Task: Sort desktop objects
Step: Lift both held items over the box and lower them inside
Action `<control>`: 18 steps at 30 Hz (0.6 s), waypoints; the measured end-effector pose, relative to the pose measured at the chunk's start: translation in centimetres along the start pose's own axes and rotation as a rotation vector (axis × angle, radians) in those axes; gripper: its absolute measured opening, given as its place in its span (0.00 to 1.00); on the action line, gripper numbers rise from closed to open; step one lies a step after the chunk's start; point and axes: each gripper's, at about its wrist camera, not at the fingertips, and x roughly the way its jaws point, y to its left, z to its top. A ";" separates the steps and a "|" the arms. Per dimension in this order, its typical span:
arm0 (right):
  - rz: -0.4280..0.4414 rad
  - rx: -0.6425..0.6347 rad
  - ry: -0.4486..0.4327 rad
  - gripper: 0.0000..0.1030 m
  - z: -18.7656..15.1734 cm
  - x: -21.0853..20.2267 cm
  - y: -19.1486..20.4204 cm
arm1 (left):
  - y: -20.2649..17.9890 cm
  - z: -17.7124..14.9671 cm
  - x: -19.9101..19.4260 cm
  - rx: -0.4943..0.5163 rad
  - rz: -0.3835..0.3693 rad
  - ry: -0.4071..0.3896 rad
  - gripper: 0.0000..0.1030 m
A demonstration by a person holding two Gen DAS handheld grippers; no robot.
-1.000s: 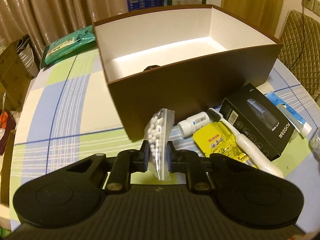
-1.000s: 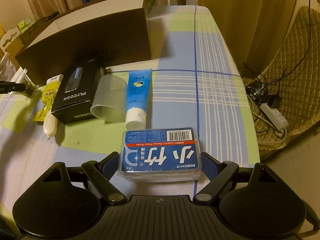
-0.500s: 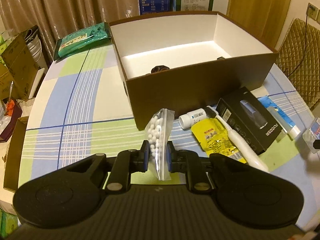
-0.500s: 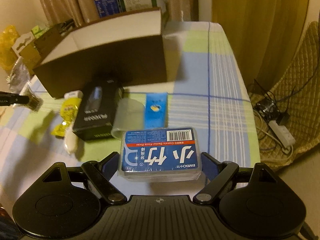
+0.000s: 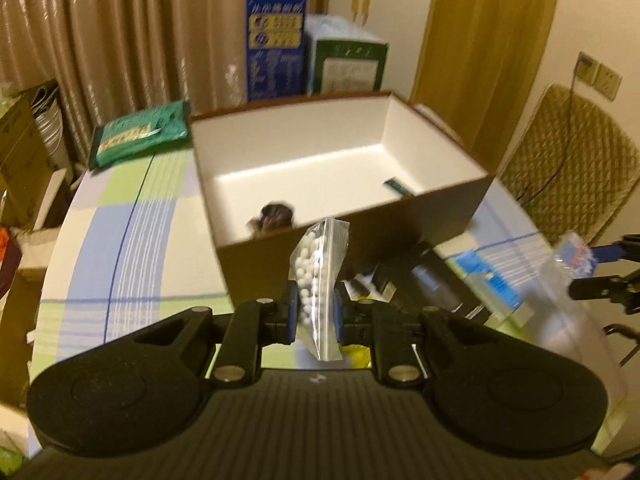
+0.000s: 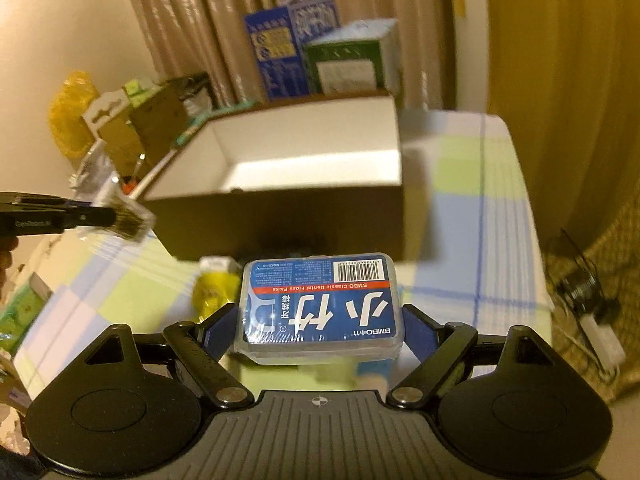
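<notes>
Checked worktop [image 5: 120, 216], curtains behind, brown box [image 5: 360, 216] open at centre. Both tools now lifted clear of worktop versus a second ago, box mouth in fuller view: drop into box likely next. Left tool [image 5: 314, 312] pinched nearly shut on one bag of white beads [image 5: 316, 268], held upright just before box's near wall. Right tool [image 6: 320, 320] spread wide, clamping one blue floss-pick pack [image 6: 320, 304] by its ends, near box. Two small dark things already in box. One yellow sachet [image 6: 216, 296] left on worktop.

Left tool [image 5: 314, 312] pinches bead bag [image 5: 318, 276] before brown box [image 5: 360, 216].
</notes>
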 end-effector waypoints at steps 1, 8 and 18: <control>0.009 -0.010 -0.007 0.81 0.6 0.2 0.2 | -0.2 0.4 -0.1 0.003 -0.007 -0.009 0.13; 0.055 -0.080 -0.063 0.81 5.1 1.5 1.1 | -1.1 3.5 0.3 0.036 -0.052 -0.070 0.13; 0.043 -0.147 -0.101 0.81 12.1 5.9 0.8 | -1.1 8.1 4.0 0.043 -0.105 -0.080 0.13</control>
